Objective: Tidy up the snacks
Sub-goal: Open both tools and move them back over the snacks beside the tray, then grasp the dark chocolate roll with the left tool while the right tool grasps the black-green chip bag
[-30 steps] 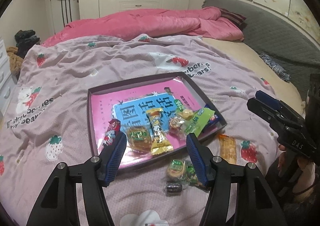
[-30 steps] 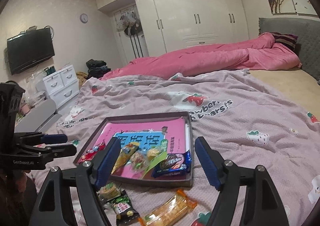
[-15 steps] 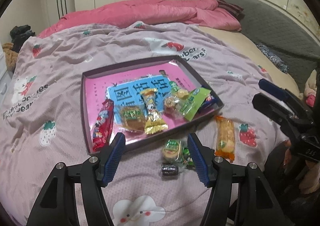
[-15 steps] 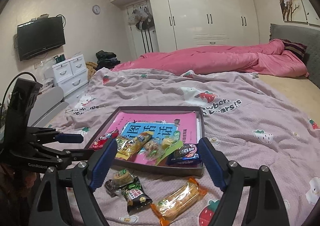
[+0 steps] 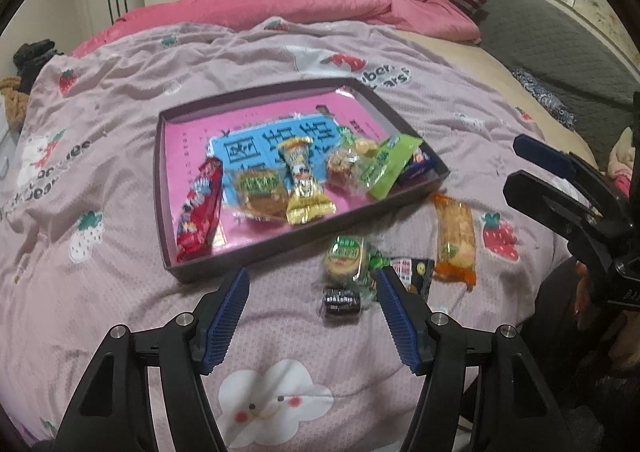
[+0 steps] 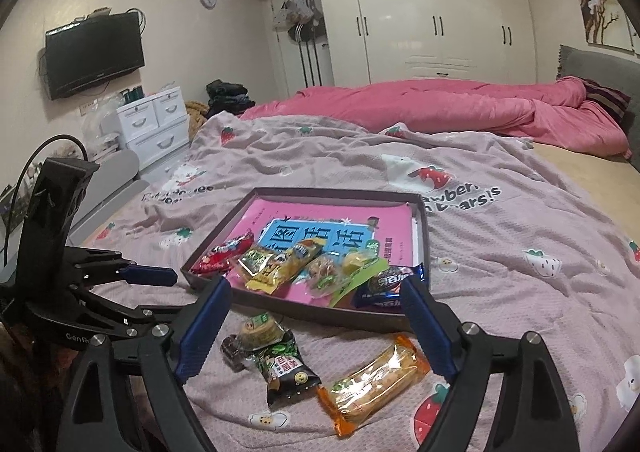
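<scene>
A dark shallow tray [image 5: 280, 252] lies on the bedspread, lined with a pink and blue sheet. It holds several wrapped snacks, among them a red pack [image 5: 200, 208] and a yellow pack [image 5: 304, 184]. In front of it lie a round cake [image 5: 344, 258], a small dark candy [image 5: 340, 298], a black pack [image 6: 288, 372] and a long orange pack [image 6: 376, 380]. My left gripper [image 5: 311, 276] hangs open above the cake and the candy, touching neither. The jaws of my right gripper [image 6: 317, 286] are opening over the loose snacks, with nothing pressed between them.
The pink-lilac strawberry bedspread [image 5: 120, 132] covers the bed, with a bunched pink duvet [image 6: 460, 108] at the far side and a grey headboard [image 5: 560, 44] to the right. White drawers [image 6: 156, 120] and a wall television [image 6: 94, 52] stand left of the bed.
The left gripper has sunk and tipped down, so the loose snacks now show between its fingers. The right gripper's jaws have widened, and it has shifted sideways.
</scene>
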`<move>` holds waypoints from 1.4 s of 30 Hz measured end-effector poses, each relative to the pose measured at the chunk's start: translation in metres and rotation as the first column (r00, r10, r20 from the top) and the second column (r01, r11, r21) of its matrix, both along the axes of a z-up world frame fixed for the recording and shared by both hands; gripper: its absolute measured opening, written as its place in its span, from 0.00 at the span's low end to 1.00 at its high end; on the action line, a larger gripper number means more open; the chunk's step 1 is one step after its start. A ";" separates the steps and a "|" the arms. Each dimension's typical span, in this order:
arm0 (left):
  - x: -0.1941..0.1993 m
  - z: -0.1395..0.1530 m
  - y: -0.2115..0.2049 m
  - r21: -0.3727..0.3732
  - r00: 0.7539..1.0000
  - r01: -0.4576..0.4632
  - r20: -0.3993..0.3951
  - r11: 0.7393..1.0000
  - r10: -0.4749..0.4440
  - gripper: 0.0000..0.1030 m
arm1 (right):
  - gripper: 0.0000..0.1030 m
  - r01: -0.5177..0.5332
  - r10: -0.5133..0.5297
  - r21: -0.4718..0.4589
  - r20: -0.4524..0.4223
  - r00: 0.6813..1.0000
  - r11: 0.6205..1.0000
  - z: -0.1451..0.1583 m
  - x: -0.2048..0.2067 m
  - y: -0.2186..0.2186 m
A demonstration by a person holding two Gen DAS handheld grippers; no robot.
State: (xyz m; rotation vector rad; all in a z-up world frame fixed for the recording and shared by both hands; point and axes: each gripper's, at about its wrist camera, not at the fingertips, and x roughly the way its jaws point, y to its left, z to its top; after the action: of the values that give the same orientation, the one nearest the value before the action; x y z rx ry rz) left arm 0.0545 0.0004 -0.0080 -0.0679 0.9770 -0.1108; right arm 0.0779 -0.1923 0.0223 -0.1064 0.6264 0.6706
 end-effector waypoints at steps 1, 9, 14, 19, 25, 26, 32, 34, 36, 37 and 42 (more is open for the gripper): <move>-0.001 -0.002 0.000 -0.001 1.000 0.002 -0.007 1.000 -0.002 0.66 | 0.84 -0.004 0.004 -0.006 -0.005 1.000 1.000 -0.002 0.000 0.001; 0.001 -0.015 -0.006 -0.002 0.999 0.018 -0.044 1.000 -0.018 0.66 | 0.84 -0.035 0.033 -0.064 -0.027 0.999 0.997 -0.015 0.002 0.009; 0.003 -0.024 -0.008 -0.004 0.997 0.024 -0.071 1.000 -0.025 0.66 | 0.84 -0.047 0.044 -0.086 -0.044 0.998 0.995 -0.021 0.003 0.010; 0.005 -0.034 -0.007 -0.016 0.995 0.017 -0.102 1.000 -0.018 0.66 | 0.86 -0.072 0.064 -0.130 -0.065 0.996 0.989 -0.031 0.005 0.014; 0.009 -0.047 -0.010 -0.019 0.991 0.025 -0.130 1.000 -0.027 0.66 | 0.86 -0.131 0.118 -0.218 -0.074 0.990 0.967 -0.045 0.000 0.028; 0.010 -0.049 -0.010 -0.023 0.990 0.025 -0.136 0.999 -0.028 0.66 | 0.86 -0.139 0.125 -0.228 -0.074 0.989 0.964 -0.047 -0.001 0.030; 0.016 -0.060 -0.010 -0.047 0.986 0.028 -0.162 0.999 -0.035 0.66 | 0.86 -0.166 0.155 -0.365 -0.059 0.986 0.916 -0.066 -0.005 0.043; 0.018 -0.063 -0.010 -0.051 0.985 0.026 -0.166 0.998 -0.034 0.66 | 0.86 -0.187 0.169 -0.371 -0.080 0.982 0.910 -0.071 -0.004 0.045; 0.021 -0.065 -0.010 -0.059 0.985 0.022 -0.171 0.998 -0.032 0.66 | 0.86 -0.202 0.178 -0.384 -0.096 0.979 0.901 -0.076 -0.003 0.047; 0.021 -0.065 -0.010 -0.063 0.985 0.021 -0.171 0.998 -0.032 0.66 | 0.86 -0.208 0.185 -0.395 -0.096 0.978 0.895 -0.078 -0.004 0.048; 0.025 -0.072 -0.010 -0.093 0.982 0.020 -0.183 0.995 -0.037 0.66 | 0.86 -0.261 0.236 -0.416 -0.112 0.965 0.871 -0.087 -0.008 0.058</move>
State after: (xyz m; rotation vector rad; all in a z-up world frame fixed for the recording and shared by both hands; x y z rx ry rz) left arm 0.0792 -0.0095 -0.0802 -0.1502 1.1585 -0.1778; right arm 0.0694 -0.1347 -0.0642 -0.5892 0.8186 0.7775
